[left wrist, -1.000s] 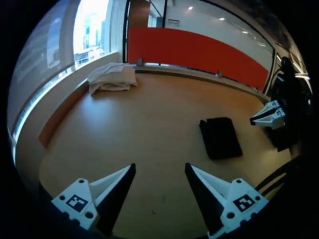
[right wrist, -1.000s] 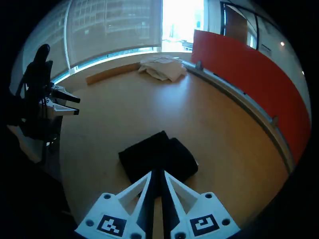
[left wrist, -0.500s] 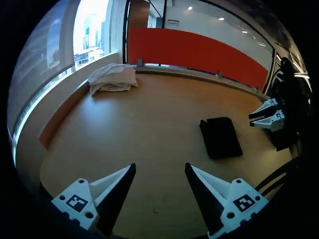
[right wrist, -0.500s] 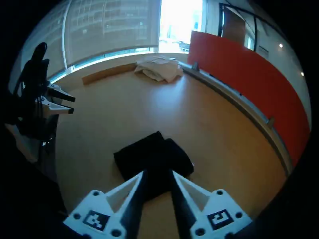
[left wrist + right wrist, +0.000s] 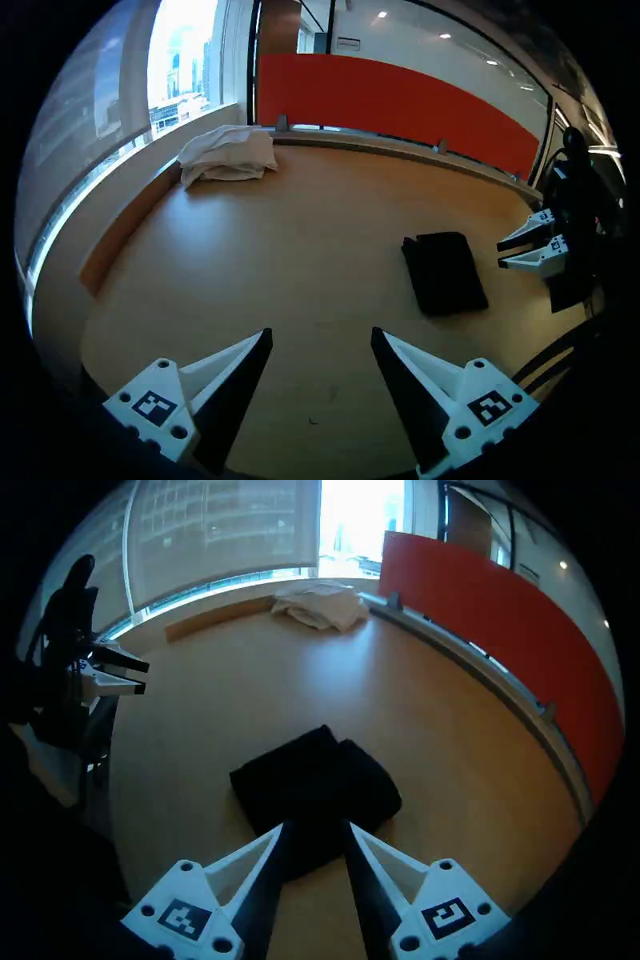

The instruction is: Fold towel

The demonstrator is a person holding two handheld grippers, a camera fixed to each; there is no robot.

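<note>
Folded black towel (image 5: 316,776) lies just ahead of the spread right claw (image 5: 314,826); left claw (image 5: 320,330) spread, well apart.

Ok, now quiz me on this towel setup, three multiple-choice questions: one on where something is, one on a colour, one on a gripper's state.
1. Where does the white cloth pile lie?
A. At the far corner of the table, by the window
B. On top of the dark towel
C. Between the left fingers

2. What colour is the partition panel along the table's back edge?
A. Blue
B. Green
C. Red

3. How does the right gripper stand?
A. Shut on the towel
B. Open, fingers apart by the black towel
C. Shut on nothing

Answers: 1 A, the pile sits in the corner under the window. 2 C, the panel is plainly red in both views. 3 B, the right gripper view shows a clear gap between its fingers, with the folded towel's near edge seen through it.
</note>
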